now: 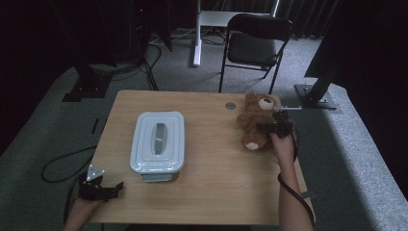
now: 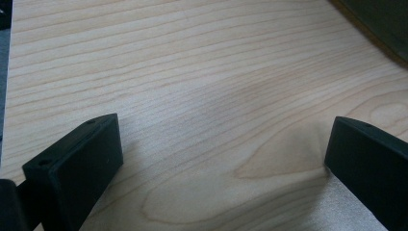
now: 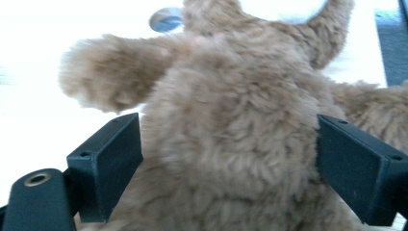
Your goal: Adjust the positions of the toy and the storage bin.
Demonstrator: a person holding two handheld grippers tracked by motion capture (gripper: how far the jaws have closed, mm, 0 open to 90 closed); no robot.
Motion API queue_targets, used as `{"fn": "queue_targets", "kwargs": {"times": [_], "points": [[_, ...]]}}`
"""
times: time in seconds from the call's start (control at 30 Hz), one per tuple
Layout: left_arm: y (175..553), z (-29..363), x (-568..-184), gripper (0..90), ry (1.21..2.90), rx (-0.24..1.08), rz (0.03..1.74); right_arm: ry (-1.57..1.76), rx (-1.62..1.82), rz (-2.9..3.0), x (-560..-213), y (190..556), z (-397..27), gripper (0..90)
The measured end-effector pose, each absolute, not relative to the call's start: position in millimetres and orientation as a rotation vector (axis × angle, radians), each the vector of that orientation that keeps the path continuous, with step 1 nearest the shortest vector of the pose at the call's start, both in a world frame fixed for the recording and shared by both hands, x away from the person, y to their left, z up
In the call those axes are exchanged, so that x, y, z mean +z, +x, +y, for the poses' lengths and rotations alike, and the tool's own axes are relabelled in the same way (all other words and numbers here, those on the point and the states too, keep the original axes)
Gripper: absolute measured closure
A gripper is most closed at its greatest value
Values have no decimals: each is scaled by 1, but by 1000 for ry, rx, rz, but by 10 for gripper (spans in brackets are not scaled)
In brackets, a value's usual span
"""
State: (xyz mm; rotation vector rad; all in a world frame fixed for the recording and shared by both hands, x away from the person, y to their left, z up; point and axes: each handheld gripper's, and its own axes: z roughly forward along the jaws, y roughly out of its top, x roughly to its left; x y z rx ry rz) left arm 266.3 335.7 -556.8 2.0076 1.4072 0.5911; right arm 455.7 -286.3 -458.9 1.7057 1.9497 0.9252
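Tabletop (image 1: pixel 211 192) of pale grained wood carries a rounded rectangular grey lidded box (image 1: pixel 158 142) left of centre. Teddy bear (image 1: pixel 255 120), shaggy brown plush, lies near the far right corner. Right gripper (image 3: pixel 230 154) has its blocky black jaws spread wide around the fuzzy body. Left gripper (image 2: pixel 223 159) rests at the near left edge, jaws wide apart over bare wood.

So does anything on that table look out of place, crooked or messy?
Nothing stands out. The lidded box sits closed and flat on the table, and the teddy bear lies near the far right corner, between the wide-apart jaws of the right gripper. No spills or damage.
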Motion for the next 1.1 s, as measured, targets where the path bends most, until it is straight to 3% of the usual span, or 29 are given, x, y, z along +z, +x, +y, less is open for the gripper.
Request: {"fn": "queue_targets", "kwargs": {"times": [0.5, 1.1], "points": [[278, 340, -545, 4, 1967, 608, 1387, 1497, 1064, 1980, -435, 440, -227, 128], [322, 323, -523, 4, 1948, 617, 1284, 1296, 1122, 2179, -469, 431, -105, 131]]}}
